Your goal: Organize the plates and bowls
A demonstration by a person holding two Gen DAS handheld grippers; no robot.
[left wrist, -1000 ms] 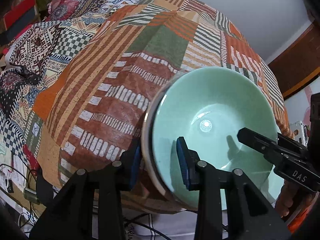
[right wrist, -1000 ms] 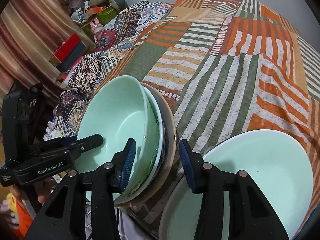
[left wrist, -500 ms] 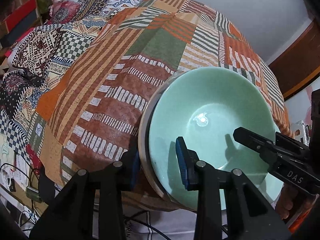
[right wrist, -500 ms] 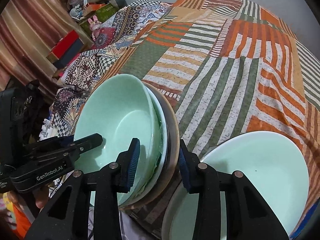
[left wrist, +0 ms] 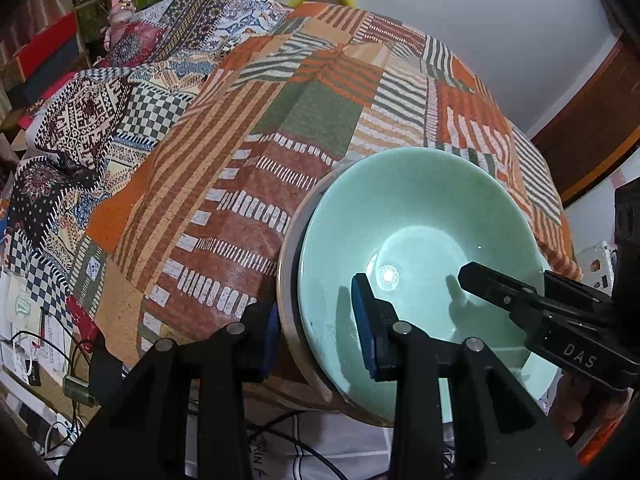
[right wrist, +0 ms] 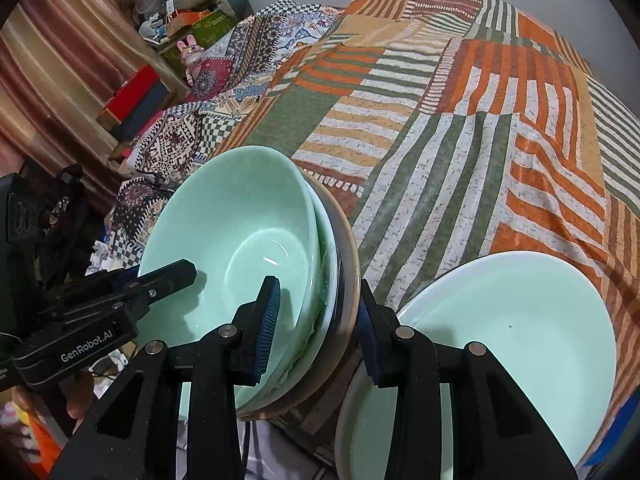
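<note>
Stack: a pale green bowl [right wrist: 236,240] is seen nested in a second green dish, which sits in a brown-rimmed plate [right wrist: 347,256]; the whole stack is tilted, at the near edge of the table
Left gripper [left wrist: 316,332]: closed across the left side of the stack, one blue pad inside the bowl [left wrist: 416,248], the other against the outside of the plate rim [left wrist: 286,280]
Right gripper [right wrist: 318,324]: clamped across the right side of the same stack, left pad inside the bowl, right pad behind the brown rim
Second plate: a wide pale green plate [right wrist: 516,332] is seen lying on the cloth just right of the stack (partly hidden by the right gripper's frame)
Surface: a striped patchwork tablecloth [right wrist: 460,128] in orange, green and cream covers the table
Contact under stack: whether the stack's underside touches the cloth cannot be told
Person: fingers [right wrist: 78,396] are noted beneath the left gripper's body
</note>
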